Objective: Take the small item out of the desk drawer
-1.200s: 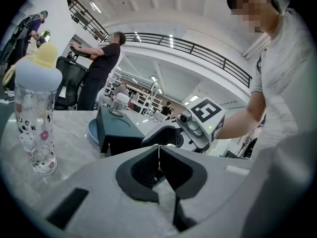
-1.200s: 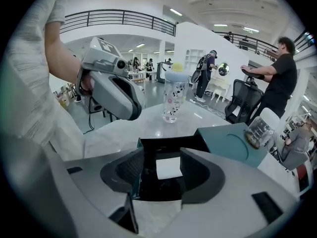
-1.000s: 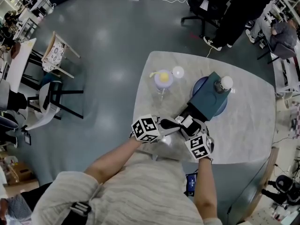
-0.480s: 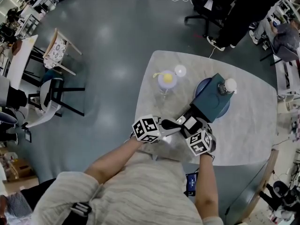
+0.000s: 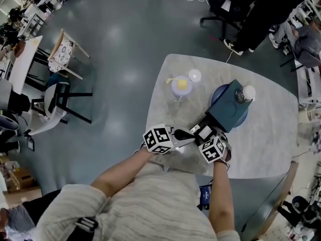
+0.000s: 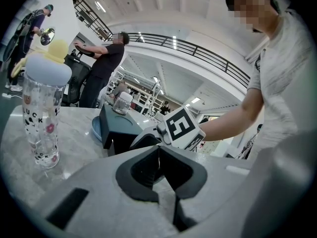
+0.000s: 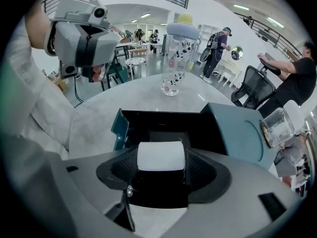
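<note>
The room was an open hall with a grey polished floor (image 5: 115,59), and chairs (image 5: 62,59) stood at the upper left of the head view. A pale marble-pattern table (image 5: 271,134) with rounded corners filled the centre right. On it, right of centre, a teal drawer unit (image 5: 228,109) rested on a blue disc (image 5: 215,92) and carried a glass jar (image 5: 244,93) on its top. A clear bottle (image 5: 181,86) with a lilac cap stood apart, to the left of the unit. The drawer (image 7: 163,125) stood open, showing a dark interior. The right gripper (image 5: 204,134) was at the drawer mouth with its jaws opening. The small white item (image 7: 161,156) lay between them in the drawer, with narrow gaps to both pads. The left gripper (image 6: 158,155), just left of the right one, had its jaws pressed together on nothing.
</note>
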A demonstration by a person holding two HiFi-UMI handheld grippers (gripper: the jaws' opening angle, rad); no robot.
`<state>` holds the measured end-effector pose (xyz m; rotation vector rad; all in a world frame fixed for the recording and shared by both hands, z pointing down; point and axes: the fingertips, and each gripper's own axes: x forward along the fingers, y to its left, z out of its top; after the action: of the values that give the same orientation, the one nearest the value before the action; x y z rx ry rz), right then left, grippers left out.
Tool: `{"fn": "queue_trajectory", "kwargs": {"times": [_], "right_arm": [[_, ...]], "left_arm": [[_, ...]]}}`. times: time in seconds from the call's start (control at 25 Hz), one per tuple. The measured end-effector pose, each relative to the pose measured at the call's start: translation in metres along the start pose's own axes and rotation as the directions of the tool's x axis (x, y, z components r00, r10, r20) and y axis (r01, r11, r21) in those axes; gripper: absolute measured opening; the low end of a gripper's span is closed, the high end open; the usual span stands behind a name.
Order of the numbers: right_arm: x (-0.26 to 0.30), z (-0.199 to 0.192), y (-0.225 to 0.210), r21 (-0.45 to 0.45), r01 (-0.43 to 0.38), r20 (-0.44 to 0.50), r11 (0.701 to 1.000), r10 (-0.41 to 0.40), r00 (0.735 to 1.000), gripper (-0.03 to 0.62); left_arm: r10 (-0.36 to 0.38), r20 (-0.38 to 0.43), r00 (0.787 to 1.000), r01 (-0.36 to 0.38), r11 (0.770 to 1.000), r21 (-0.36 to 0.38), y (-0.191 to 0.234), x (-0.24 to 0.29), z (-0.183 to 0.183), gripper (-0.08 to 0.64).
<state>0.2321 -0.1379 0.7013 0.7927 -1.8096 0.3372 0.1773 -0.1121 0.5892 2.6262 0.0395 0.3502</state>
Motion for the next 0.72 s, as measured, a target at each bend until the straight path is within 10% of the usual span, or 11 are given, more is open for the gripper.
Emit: {"fn": "queue_trajectory", "kwargs": {"times": [0.72], "right_arm": [[0.0085, -0.007, -0.001, -0.031, -0.002, -0.087, 1.0, -0.001, 0.996, 0.262]], "left_arm": [[0.003, 0.0, 1.0, -0.003, 1.0, -0.003, 0.0017, -0.003, 0.0002, 0.017]]}}
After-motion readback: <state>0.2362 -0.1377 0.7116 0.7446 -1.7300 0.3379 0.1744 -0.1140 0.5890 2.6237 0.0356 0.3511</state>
